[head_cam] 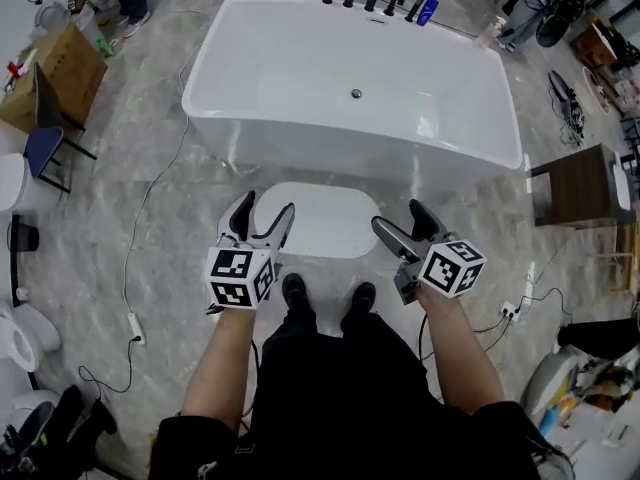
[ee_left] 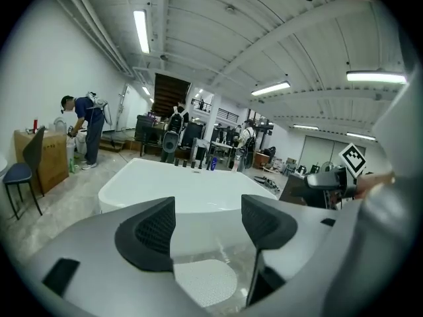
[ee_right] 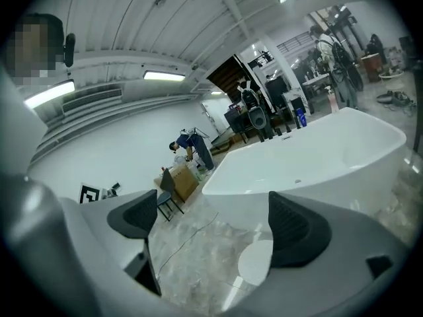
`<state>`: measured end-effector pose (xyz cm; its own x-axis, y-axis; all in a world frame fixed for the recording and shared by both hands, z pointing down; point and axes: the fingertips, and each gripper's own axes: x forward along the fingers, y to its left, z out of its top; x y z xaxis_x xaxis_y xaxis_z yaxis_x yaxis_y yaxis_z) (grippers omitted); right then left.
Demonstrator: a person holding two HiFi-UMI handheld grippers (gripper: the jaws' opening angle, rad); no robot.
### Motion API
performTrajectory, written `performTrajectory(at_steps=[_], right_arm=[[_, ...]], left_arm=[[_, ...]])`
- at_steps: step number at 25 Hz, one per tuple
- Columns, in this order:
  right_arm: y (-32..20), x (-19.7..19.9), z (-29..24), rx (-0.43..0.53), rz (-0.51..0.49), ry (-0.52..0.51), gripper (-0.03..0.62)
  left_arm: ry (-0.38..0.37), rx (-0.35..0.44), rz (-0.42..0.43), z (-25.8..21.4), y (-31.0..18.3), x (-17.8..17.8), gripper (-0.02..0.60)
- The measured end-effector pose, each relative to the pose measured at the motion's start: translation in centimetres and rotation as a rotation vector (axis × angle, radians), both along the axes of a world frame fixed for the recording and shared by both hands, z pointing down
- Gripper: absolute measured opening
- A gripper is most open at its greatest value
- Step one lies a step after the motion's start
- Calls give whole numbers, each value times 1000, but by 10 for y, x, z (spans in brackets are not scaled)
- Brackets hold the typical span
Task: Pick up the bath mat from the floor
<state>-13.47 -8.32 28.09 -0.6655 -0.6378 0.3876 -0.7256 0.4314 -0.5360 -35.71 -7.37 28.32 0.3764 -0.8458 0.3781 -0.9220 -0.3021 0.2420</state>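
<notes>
A white oval bath mat (head_cam: 318,220) lies flat on the marble floor in front of the white bathtub (head_cam: 300,88). My left gripper (head_cam: 263,218) hangs above the mat's left end, open with nothing between its pads. My right gripper (head_cam: 405,224) hovers above the mat's right end, open and empty too. In the left gripper view the textured mat (ee_left: 206,281) shows low between the open jaws. The right gripper view catches one rounded end of the mat (ee_right: 256,261) beside the right-hand pad (ee_right: 294,230).
The person's black shoes (head_cam: 294,290) stand just behind the mat. Cables (head_cam: 140,258) run over the floor at left. A wooden side table (head_cam: 580,183) stands right of the tub, a chair (head_cam: 45,153) and a cardboard box (head_cam: 65,73) at far left. Taps (head_cam: 370,0) line the tub's far rim.
</notes>
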Motion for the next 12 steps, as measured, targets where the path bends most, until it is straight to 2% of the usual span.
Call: performTrajectory(at_steps=[4,8,12], right_arm=[[17,5,16,-45,33,28,540],[27,29,25,-61,67,65,538],[34,46,37,-66,93,57,538]], left_arm=[[20,-32,23,17,1,0,327],[51,-75,30,40,4,13,327],[37,-102,39,55,12,28,327]])
